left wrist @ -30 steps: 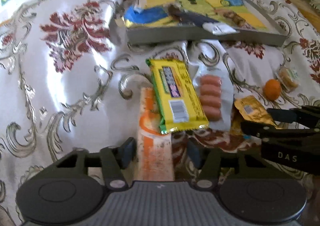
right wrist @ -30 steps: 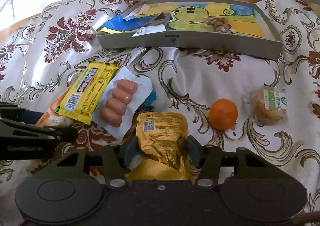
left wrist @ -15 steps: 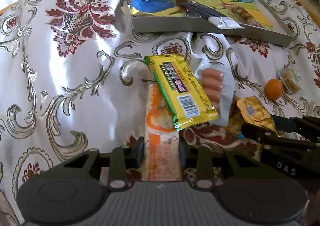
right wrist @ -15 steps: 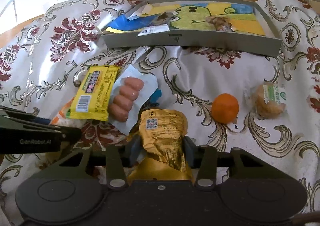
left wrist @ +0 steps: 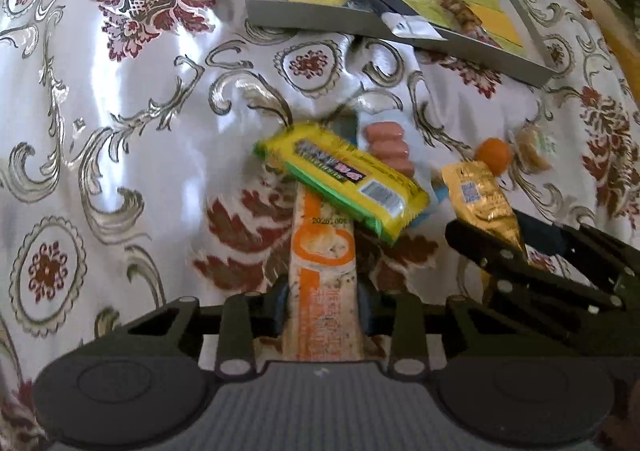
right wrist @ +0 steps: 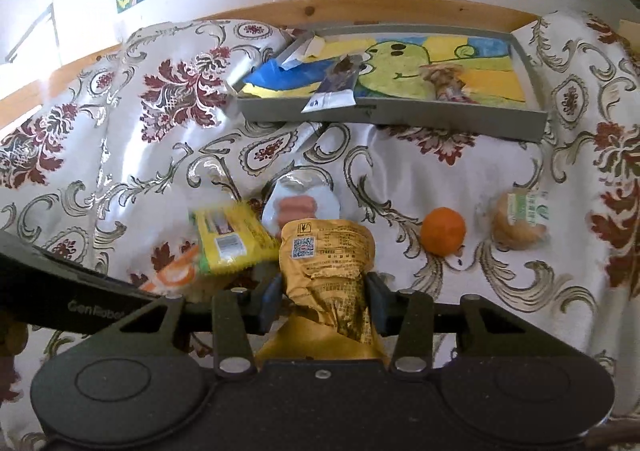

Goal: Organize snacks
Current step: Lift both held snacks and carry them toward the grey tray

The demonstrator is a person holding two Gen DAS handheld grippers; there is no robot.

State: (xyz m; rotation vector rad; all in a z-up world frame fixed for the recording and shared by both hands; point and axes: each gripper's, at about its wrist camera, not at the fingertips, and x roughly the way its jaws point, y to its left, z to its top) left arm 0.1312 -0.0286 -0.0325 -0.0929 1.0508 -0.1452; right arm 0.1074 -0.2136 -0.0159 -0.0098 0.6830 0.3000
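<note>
While the left gripper (left wrist: 322, 303) clamps the orange-and-white packet (left wrist: 323, 279) — yellow bar (left wrist: 340, 181) resting across its far end — the right gripper (right wrist: 323, 293) pinches the gold pouch (right wrist: 328, 263). Both sit near the grey tray (right wrist: 400, 115).

"GenRobot" on the left hand-held gripper (right wrist: 80, 305), date digits "2025100" on the orange-and-white packet (left wrist: 323, 247)

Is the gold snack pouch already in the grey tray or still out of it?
Out. The gold pouch sits clamped in the right tool, well short of the grey tray.
</note>
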